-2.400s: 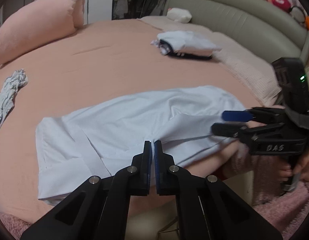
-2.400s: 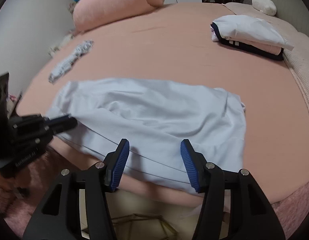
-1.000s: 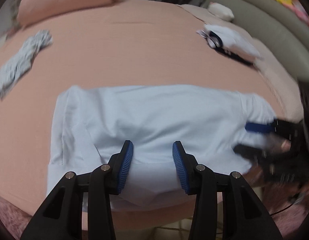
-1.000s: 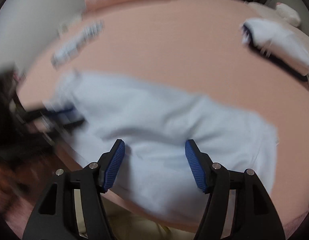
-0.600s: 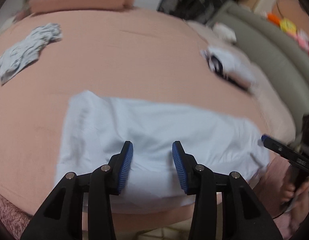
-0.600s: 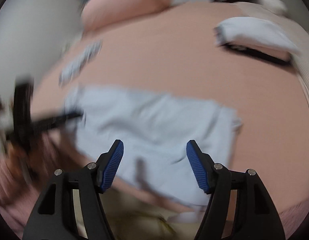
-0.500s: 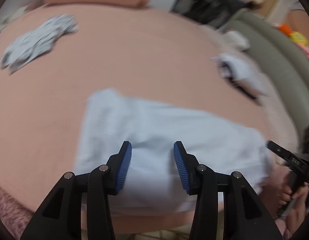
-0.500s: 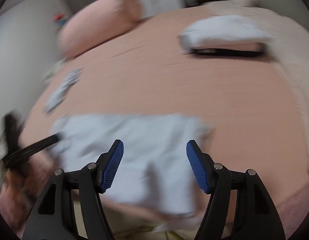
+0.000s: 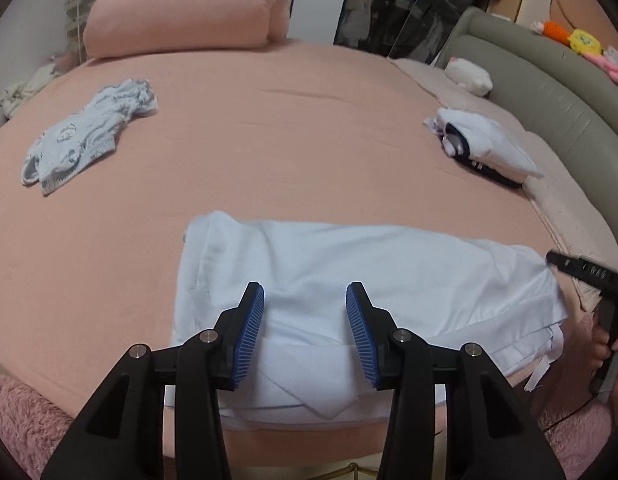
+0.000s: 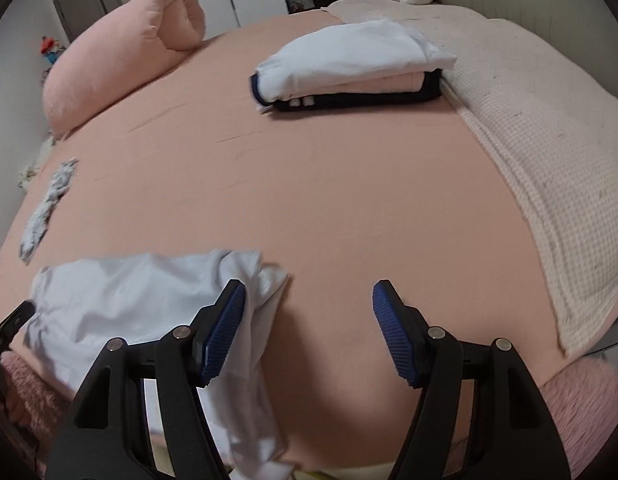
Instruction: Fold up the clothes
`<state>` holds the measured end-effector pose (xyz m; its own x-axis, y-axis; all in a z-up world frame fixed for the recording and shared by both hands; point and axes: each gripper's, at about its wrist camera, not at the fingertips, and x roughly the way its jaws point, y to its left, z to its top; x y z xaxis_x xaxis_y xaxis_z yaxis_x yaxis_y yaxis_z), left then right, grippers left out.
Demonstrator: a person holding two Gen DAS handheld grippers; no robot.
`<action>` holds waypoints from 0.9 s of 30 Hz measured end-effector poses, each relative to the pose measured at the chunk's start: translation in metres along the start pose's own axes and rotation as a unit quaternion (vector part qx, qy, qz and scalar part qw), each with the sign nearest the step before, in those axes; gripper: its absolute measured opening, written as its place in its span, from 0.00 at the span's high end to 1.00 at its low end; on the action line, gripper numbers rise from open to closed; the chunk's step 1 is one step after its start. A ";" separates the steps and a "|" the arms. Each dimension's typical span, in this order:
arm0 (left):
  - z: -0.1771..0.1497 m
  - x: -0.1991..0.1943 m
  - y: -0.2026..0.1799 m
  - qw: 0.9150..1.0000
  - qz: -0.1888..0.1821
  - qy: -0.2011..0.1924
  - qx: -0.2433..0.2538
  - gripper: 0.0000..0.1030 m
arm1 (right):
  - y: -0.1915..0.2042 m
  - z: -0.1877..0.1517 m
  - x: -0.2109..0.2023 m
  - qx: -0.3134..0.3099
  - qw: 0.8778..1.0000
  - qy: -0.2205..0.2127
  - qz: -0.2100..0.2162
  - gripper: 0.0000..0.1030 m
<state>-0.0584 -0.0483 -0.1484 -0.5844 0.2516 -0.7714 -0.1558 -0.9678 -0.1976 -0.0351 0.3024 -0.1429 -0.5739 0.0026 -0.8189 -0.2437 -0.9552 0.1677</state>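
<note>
A pale blue shirt (image 9: 349, 272) lies folded into a long strip along the near edge of the pink bed (image 9: 269, 140); it also shows in the right wrist view (image 10: 121, 304), its right end hanging over the bed's edge. My left gripper (image 9: 305, 320) is open and empty above the strip's middle. My right gripper (image 10: 309, 328) is open and empty over bare sheet just right of the shirt's end; it also shows at the right edge of the left wrist view (image 9: 581, 272).
A stack of folded clothes (image 10: 349, 68) sits at the far right of the bed, next to a cream blanket (image 10: 549, 160). A crumpled grey patterned garment (image 9: 89, 132) lies at the far left. A pink bolster (image 9: 185, 8) and a grey headboard (image 9: 549, 92) border the bed.
My left gripper opened and let go of the shirt, then pulled back and up. My right gripper, open throughout, swung right, off the shirt's end. The shirt now lies as a flat strip.
</note>
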 end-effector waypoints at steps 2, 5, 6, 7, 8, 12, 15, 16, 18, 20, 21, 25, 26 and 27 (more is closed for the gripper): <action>0.000 0.009 0.007 0.999 0.019 0.026 -0.011 0.56 | -0.004 0.006 0.001 0.015 0.999 -0.007 0.027 0.35; 0.000 0.022 0.020 0.998 0.027 0.053 -0.029 0.56 | -0.008 0.001 0.003 0.032 0.998 0.007 0.058 0.35; 0.001 0.021 0.023 0.998 0.022 0.052 -0.034 0.56 | -0.006 -0.002 0.009 0.028 0.998 0.024 0.059 0.35; 0.002 0.022 0.024 0.998 0.028 0.053 -0.031 0.56 | -0.005 -0.006 0.015 0.020 0.997 0.042 0.054 0.35; 0.003 0.023 0.025 0.998 0.033 0.054 -0.027 0.56 | -0.003 -0.012 0.019 0.011 0.997 0.058 0.046 0.35; 0.001 0.020 0.033 0.997 0.023 0.057 -0.037 0.55 | -0.002 -0.027 0.019 -0.027 0.996 0.080 0.006 0.30; 0.001 0.016 0.037 0.998 0.013 0.051 -0.047 0.55 | -0.005 -0.031 0.013 -0.035 0.996 0.086 -0.013 0.21; 0.002 0.012 0.039 0.998 0.011 0.044 -0.052 0.55 | -0.006 -0.030 0.011 -0.030 0.996 0.082 -0.009 0.22; 0.004 0.002 0.042 0.998 0.013 0.021 -0.061 0.55 | -0.006 -0.025 0.005 -0.019 0.998 0.064 0.006 0.25; 0.006 -0.005 0.045 0.998 -0.003 0.003 -0.067 0.53 | -0.005 -0.015 -0.005 -0.006 0.999 0.027 0.028 0.26; 0.008 -0.005 0.045 0.998 -0.013 0.000 -0.068 0.52 | -0.004 -0.009 -0.009 0.002 0.999 0.012 0.039 0.25; 0.024 0.012 0.041 0.998 -0.032 0.010 -0.054 0.52 | 0.010 0.014 0.018 -0.020 0.999 0.027 0.033 0.25; 0.030 0.019 0.039 0.999 -0.024 0.013 -0.045 0.52 | 0.014 0.014 0.029 -0.035 0.998 0.041 0.020 0.26; 0.035 0.026 0.037 0.999 -0.017 0.015 -0.036 0.52 | 0.016 0.011 0.039 -0.048 0.997 0.057 0.009 0.29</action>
<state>-0.1072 -0.0779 -0.1543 -0.5555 0.2848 -0.7812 -0.1171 -0.9569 -0.2656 -0.0705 0.2904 -0.1662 -0.4842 -0.0426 -0.8739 -0.1558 -0.9786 0.1341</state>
